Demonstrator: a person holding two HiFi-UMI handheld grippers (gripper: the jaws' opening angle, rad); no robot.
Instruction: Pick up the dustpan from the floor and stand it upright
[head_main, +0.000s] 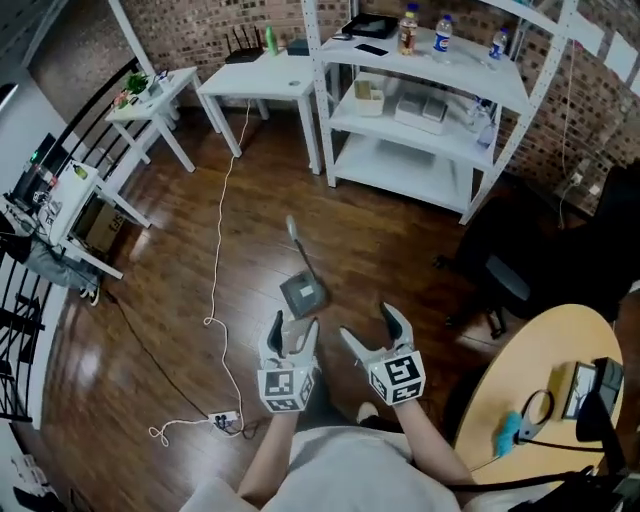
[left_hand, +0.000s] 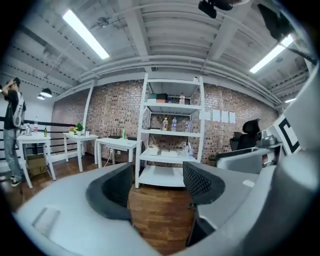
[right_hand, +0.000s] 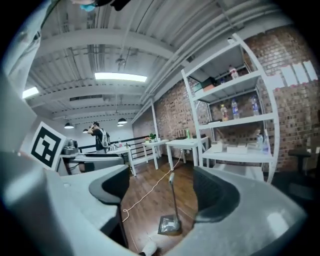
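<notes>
The dustpan (head_main: 303, 292) stands upright on the wooden floor, its grey pan down and its thin handle (head_main: 294, 232) pointing up. In the right gripper view the dustpan (right_hand: 169, 225) stands alone on the floor beyond the jaws, touched by nothing. My left gripper (head_main: 294, 328) hovers just on the near side of it in the head view, open and empty. My right gripper (head_main: 370, 325) is beside it to the right, jaws wide apart and empty. The left gripper (left_hand: 157, 187) faces the white shelf rack, and the dustpan does not show in its view. The right gripper (right_hand: 161, 192) is open.
A white shelf rack (head_main: 430, 110) with bottles and boxes stands behind the dustpan, white tables (head_main: 262, 80) to its left. A white cable (head_main: 215, 300) runs across the floor to a power strip (head_main: 225, 420). A black office chair (head_main: 500, 270) and a round wooden table (head_main: 560, 370) are at the right.
</notes>
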